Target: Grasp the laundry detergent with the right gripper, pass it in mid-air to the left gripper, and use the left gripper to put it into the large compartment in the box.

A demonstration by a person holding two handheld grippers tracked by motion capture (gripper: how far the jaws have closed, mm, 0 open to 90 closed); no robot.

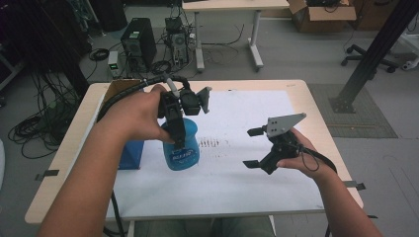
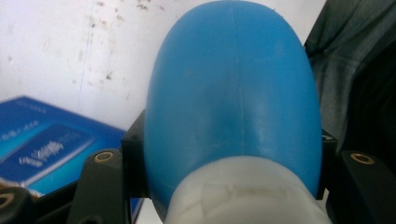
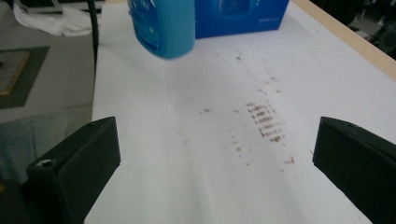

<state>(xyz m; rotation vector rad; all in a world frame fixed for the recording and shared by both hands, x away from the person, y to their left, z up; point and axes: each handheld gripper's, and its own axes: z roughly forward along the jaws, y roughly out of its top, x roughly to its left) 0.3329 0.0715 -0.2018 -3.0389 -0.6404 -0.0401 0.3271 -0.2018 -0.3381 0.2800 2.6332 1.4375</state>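
My left gripper [image 1: 175, 131] is shut on a blue plastic bottle [image 1: 182, 148] with a white label, gripping it near the pale neck. In the left gripper view the jaws clamp both sides of the bottle [image 2: 233, 93] just above its whitish collar. The bottle [image 3: 163, 23] appears lifted slightly off the white sheet [image 1: 237, 173], its base pointing down toward the person. My right gripper [image 1: 248, 148] stands open to the right of the bottle, a hand's width away, with nothing between its jaws. In its own view the right gripper [image 3: 217, 158] faces bare sheet.
A blue box [image 1: 131, 154] lies on the sheet just left of the bottle, also seen as the blue box [image 2: 42, 144] and blue box [image 3: 243, 14]. Brown stains [image 1: 210, 143] mark the sheet's middle. Off the table's [image 1: 69, 143] far edge are computers and cables.
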